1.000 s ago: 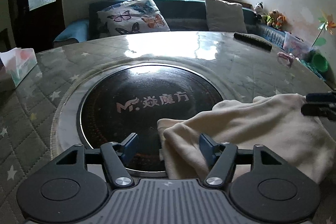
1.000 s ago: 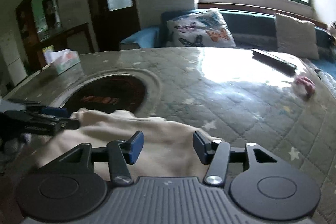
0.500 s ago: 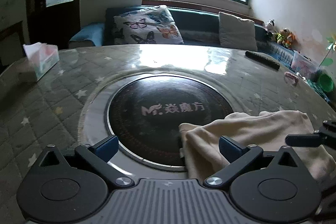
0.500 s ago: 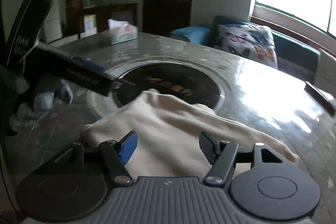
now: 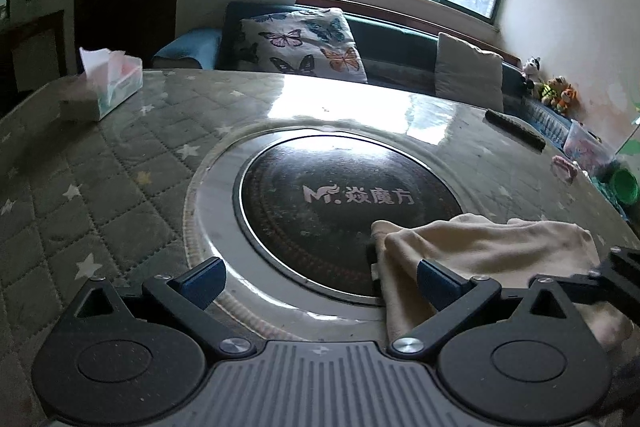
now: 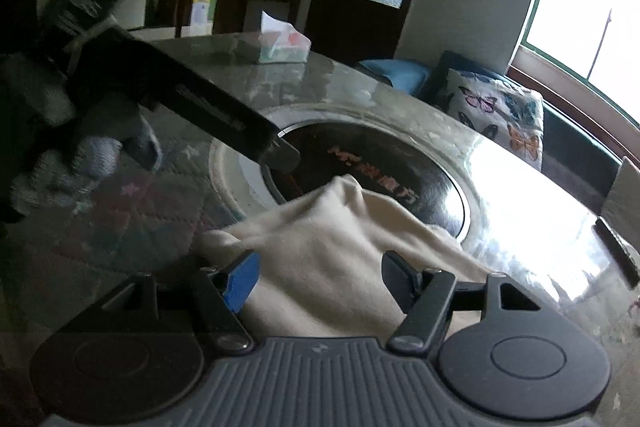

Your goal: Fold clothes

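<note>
A cream garment (image 5: pixel 492 255) lies bunched on the round table, partly over the black glass hotplate (image 5: pixel 340 203). It also shows in the right wrist view (image 6: pixel 340 247). My left gripper (image 5: pixel 320 275) is open and empty, its right finger at the cloth's left edge. My right gripper (image 6: pixel 320 277) is open, its jaws standing either side of the cloth just above it. The left gripper's body shows in the right wrist view (image 6: pixel 208 111), held by a gloved hand.
The table has a quilted star-pattern cover (image 5: pixel 100 195). A tissue box (image 5: pixel 112 83) stands far left. A black remote (image 5: pixel 516 129) and a pink item (image 5: pixel 564 167) lie far right. A sofa with a butterfly cushion (image 5: pixel 304 45) is behind.
My left gripper has opened wider and moved back and left of the cloth. My right gripper has swung leftward over the cloth, staying open.
</note>
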Available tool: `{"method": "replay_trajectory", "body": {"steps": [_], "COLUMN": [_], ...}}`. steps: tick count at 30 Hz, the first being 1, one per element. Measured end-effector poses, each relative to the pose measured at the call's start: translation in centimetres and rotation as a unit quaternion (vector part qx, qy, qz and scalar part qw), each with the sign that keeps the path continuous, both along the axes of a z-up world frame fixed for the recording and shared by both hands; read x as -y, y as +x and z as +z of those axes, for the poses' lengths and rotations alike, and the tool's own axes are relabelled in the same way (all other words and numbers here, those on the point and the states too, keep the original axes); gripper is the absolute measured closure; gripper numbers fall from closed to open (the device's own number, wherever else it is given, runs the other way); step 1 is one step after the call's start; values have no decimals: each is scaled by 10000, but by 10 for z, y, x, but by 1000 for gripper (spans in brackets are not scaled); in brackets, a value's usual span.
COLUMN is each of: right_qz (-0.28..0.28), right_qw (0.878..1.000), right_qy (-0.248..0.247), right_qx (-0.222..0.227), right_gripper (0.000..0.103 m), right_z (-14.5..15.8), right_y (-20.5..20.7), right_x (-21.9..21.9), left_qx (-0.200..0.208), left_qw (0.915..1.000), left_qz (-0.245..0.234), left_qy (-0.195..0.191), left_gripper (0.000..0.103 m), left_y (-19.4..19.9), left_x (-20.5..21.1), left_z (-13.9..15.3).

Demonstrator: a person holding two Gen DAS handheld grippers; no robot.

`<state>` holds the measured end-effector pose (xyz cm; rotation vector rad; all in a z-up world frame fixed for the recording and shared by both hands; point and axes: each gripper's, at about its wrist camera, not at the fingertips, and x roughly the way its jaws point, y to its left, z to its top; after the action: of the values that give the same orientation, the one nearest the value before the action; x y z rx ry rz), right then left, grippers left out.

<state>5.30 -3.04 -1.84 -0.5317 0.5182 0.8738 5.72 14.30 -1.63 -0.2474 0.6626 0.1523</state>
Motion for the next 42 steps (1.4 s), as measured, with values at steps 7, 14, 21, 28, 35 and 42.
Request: {"method": "replay_trajectory", "body": {"steps": [7,14,21,28,35,42], "right_qz": [707,706,416,220,324,430], "right_qw": [9971,9953,9989,9974,9946,9928], "right_qy": [-283,-608,-109,527,809,882], "right_qx": [14,247,-170,-437,-572,-686], "right_gripper": [46,75,95,95,96,96], "right_z": [-5,-15,2,27,33,25], "right_y": [-26,-32,-17,-6,-12,-19], "right_x": [-22,-36,-20,8,31,38], "left_qx": [-148,-234,-397,-501,-537,-596], "left_qw": [9994,9961,9845,9651,9554,9568], "left_qz": [118,43,-34,-121,-154,-94], "left_qy": [-300,-853,-1707,-2569,-2901,-2844], "left_gripper": [0,0,0,5,18,70], "left_y": [1,-1,5,14,26,28], "left_x": [-4,-5,1,10,20,23], "left_z": [-3,-6,-9,-12,-17,-23]}}
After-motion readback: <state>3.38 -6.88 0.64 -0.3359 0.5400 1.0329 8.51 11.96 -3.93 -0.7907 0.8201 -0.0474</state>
